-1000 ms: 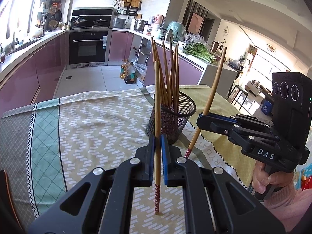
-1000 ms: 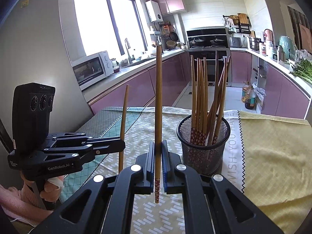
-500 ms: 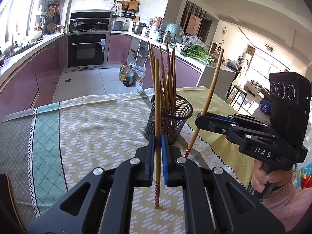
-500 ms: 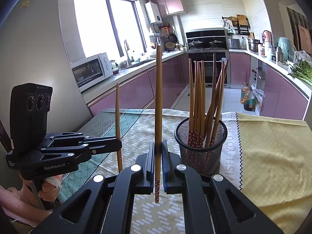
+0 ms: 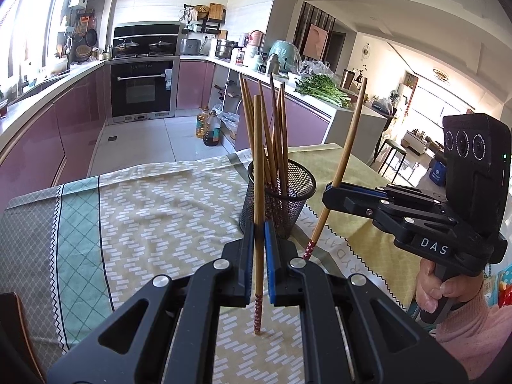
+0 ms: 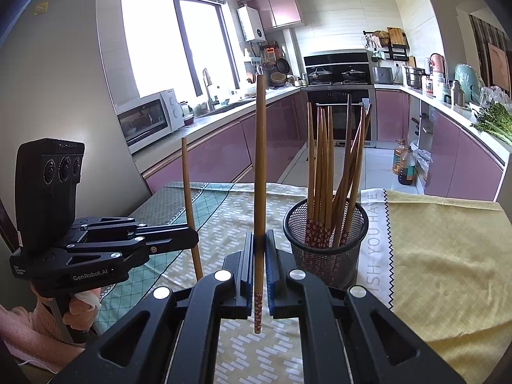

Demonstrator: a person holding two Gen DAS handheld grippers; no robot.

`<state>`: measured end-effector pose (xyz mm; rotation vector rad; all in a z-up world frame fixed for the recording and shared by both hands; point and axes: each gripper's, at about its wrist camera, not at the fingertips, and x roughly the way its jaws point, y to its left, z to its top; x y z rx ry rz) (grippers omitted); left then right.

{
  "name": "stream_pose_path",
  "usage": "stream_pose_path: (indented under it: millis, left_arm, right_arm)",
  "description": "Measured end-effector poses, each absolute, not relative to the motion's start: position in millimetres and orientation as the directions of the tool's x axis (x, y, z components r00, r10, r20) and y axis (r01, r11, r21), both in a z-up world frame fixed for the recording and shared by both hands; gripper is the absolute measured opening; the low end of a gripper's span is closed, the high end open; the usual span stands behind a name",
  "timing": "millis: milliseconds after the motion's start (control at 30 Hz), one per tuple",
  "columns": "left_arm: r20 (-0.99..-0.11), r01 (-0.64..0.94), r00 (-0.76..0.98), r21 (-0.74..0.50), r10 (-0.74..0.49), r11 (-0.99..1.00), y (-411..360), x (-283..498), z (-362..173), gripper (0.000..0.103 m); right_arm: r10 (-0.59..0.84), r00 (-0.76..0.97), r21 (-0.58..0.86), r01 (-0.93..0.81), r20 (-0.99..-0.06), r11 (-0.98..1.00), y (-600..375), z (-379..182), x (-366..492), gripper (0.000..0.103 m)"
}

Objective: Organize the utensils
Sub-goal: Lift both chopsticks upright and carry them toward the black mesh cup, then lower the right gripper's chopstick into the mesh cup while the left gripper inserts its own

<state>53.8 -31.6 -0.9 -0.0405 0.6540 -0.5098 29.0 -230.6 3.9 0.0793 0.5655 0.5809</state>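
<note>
In the left wrist view my left gripper (image 5: pixel 259 233) is shut on a wooden chopstick (image 5: pixel 258 176). The chopstick stands upright, its red patterned tip just above the tablecloth. Right behind it is a black mesh cup (image 5: pixel 288 192) holding several chopsticks. To the cup's right my right gripper (image 5: pixel 329 192) pinches a second, slanted chopstick (image 5: pixel 347 153). In the right wrist view the right gripper (image 6: pixel 260 246) is shut on its upright chopstick (image 6: pixel 260 166), with the mesh cup (image 6: pixel 326 246) just to its right. The left gripper (image 6: pixel 193 238) holds its chopstick (image 6: pixel 188 192) at the left.
A patterned yellow and green tablecloth (image 5: pixel 160 208) covers the table, with a plain yellow cloth (image 6: pixel 441 256) on the right. A hand in a pink sleeve (image 5: pixel 448 291) grips the right handle. Beyond the far table edge are the kitchen floor, oil bottles (image 5: pixel 211 128) and purple cabinets.
In the right wrist view, the top of the left gripper's chopstick has tipped from leaning right to leaning slightly left. Both grips and the cup stay as they were.
</note>
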Motion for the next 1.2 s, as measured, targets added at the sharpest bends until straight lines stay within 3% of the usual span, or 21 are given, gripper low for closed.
stream_pose_path:
  millis: [1200]
  left_arm:
    - [-0.536, 0.467, 0.694, -0.174, -0.481, 0.867, -38.8, 58.3, 17.0, 0.007]
  right_arm:
    - [0.532, 0.720, 0.193, -0.503, -0.445, 0.842, -231.7, 23.0, 31.2, 0.006]
